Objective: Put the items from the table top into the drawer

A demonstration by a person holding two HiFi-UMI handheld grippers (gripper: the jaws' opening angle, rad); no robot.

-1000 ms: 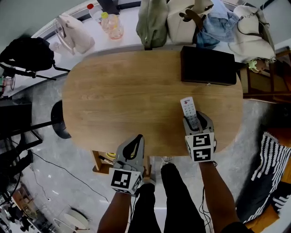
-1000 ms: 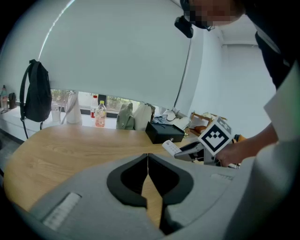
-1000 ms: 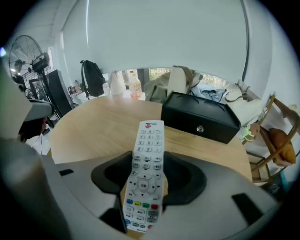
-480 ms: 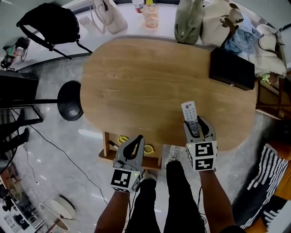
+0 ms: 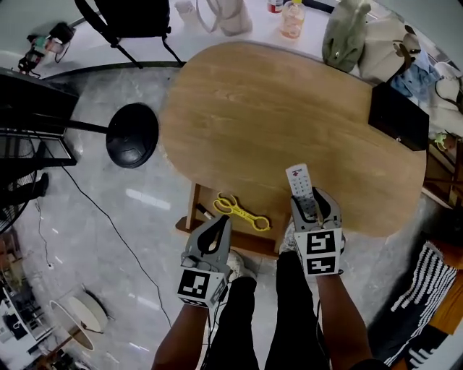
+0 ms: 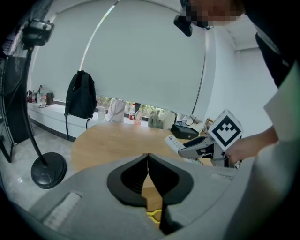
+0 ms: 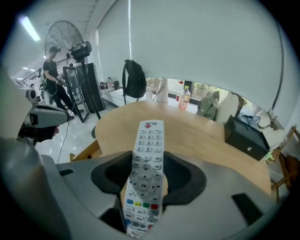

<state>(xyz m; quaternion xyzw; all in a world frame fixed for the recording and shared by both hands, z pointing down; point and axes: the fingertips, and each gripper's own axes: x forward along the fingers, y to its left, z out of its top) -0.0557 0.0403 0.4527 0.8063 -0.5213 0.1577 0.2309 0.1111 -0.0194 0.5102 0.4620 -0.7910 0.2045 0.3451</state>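
A white remote control (image 5: pixel 299 184) sticks out forward from my right gripper (image 5: pixel 314 202), whose jaws are shut on its lower half. In the right gripper view the remote (image 7: pixel 146 168) lies between the dark pads, buttons facing up, over the wooden table (image 7: pixel 197 136). In the head view this gripper hangs at the table's (image 5: pixel 275 108) near edge, just right of the open drawer (image 5: pixel 192 208). My left gripper (image 5: pixel 219 225) is shut and empty, in front of the drawer. A yellow-handled tool (image 5: pixel 242 212) lies inside the drawer.
A black box (image 5: pixel 398 119) sits on the table's far right end. Bags and bottles (image 5: pixel 293 18) line the ledge behind the table. A black round stand base (image 5: pixel 132 135) and cables are on the floor to the left. The person's legs (image 5: pixel 268 318) are below the grippers.
Both grippers have moved left along the table's near edge, the right one still carrying the remote. The open drawer with the yellow tool has come fully into view.
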